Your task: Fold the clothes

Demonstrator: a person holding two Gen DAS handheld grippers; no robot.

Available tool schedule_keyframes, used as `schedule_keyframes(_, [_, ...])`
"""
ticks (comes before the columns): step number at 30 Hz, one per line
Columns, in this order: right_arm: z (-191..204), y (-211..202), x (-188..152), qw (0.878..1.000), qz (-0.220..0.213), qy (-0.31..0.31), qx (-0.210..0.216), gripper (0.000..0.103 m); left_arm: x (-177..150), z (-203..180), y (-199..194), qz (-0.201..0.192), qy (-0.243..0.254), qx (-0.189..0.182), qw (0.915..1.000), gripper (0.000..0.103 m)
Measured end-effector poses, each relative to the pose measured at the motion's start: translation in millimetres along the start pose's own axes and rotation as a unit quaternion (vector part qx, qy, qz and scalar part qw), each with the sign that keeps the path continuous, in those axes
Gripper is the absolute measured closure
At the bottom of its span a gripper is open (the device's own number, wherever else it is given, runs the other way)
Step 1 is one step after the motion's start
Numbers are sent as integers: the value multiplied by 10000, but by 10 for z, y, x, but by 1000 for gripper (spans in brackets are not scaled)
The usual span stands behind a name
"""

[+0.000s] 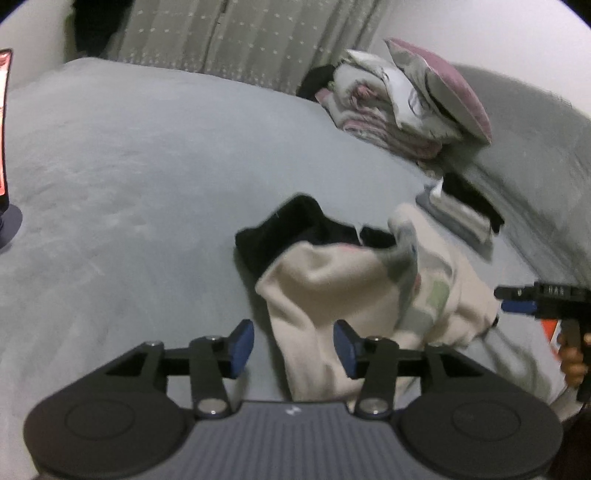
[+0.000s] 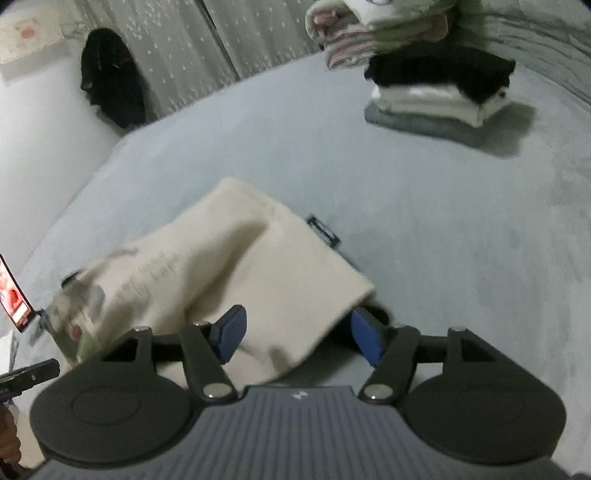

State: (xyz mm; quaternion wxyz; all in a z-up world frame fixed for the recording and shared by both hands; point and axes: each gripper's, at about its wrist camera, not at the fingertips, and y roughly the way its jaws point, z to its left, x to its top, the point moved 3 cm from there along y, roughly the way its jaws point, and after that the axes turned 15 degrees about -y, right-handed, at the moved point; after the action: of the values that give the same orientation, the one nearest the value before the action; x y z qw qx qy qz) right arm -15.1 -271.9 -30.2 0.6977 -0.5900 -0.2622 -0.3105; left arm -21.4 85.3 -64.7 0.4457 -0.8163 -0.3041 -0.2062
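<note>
A cream garment (image 1: 351, 291) with a printed patch lies crumpled on the grey bed, over a black garment (image 1: 295, 229). My left gripper (image 1: 293, 349) is open, its blue pads on either side of a fold of the cream cloth. In the right wrist view the cream garment (image 2: 240, 266) lies partly flattened, a small black label (image 2: 323, 229) at its edge. My right gripper (image 2: 297, 336) is open, with the cloth's near corner between its pads. The right gripper also shows in the left wrist view (image 1: 517, 300) at the cloth's right side.
A stack of folded black, white and grey clothes (image 2: 436, 96) sits on the bed (image 2: 443, 229) at the back right. Pillows and bedding (image 1: 406, 99) are piled behind it. A phone on a stand (image 2: 14, 295) is at the left. A curtain (image 1: 240, 33) hangs behind the bed.
</note>
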Motion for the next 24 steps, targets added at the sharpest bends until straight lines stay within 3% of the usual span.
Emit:
schedule_keyframes(10, [320,84,248,9991,-240,-18,349,36,348,-124,201,-262,-313,20,9992,50])
schedule_keyframes(16, [508,262,472,9979,-336,80,554,36,544,-242,574,-124,-238,271,9993,52])
schedule_keyframes(21, [603,516,563,9984,-213,66,527,36,571,-256,961,103,828,221,9963,54])
schedule_keyframes(23, [613,601,593,9986,-203,94,489,36,561,-199,1075,128,1344,-9,9908,48])
schedule_keyframes(24, [618,631,605,9986,-215,102,468,36,550,-144,1111,117,1483,-150,9888,40])
